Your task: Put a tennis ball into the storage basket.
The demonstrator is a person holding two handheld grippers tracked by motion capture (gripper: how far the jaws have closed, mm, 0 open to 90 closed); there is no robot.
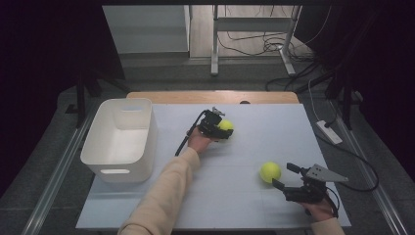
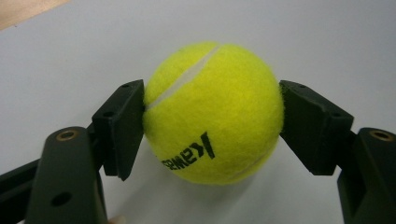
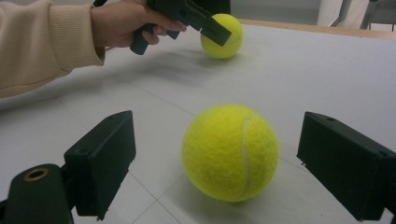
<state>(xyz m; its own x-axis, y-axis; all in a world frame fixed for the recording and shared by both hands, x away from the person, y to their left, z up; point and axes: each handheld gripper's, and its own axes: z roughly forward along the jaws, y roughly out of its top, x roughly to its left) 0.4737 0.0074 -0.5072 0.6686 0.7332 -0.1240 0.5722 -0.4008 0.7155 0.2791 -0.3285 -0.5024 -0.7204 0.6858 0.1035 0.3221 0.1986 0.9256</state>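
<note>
The counter point(image 1: 244, 147), covered with a pale sheet, takes up the middle of the high view, with a strip of bare wood along its far edge. At its left stands a white bin point(image 1: 120, 139), empty inside, with a slot handle in its near wall. Past the counter, in the upper part of the frame, are the legs of a metal stand point(image 1: 214, 39) and loose cables on the floor; a white power strip point(image 1: 329, 131) lies on the floor at the right.

One tennis ball point(image 1: 225, 126) sits on the counter just above the centre of the frame, right of the bin and well apart from it. The left tongs point(image 1: 221, 128) are clamped on it: in the left gripper view both pads press its sides. The left hand point(image 1: 198, 140), in a cream sleeve, reaches up from the bottom of the frame, angled to the right.

A second tennis ball point(image 1: 270, 172) rests at lower right. The right tongs point(image 1: 286, 176) lie low just right of it, spread wide; in the right gripper view the ball point(image 3: 230, 152) sits between the pads, clear of both. The right hand point(image 1: 320, 208) grips them at the bottom right corner.
</note>
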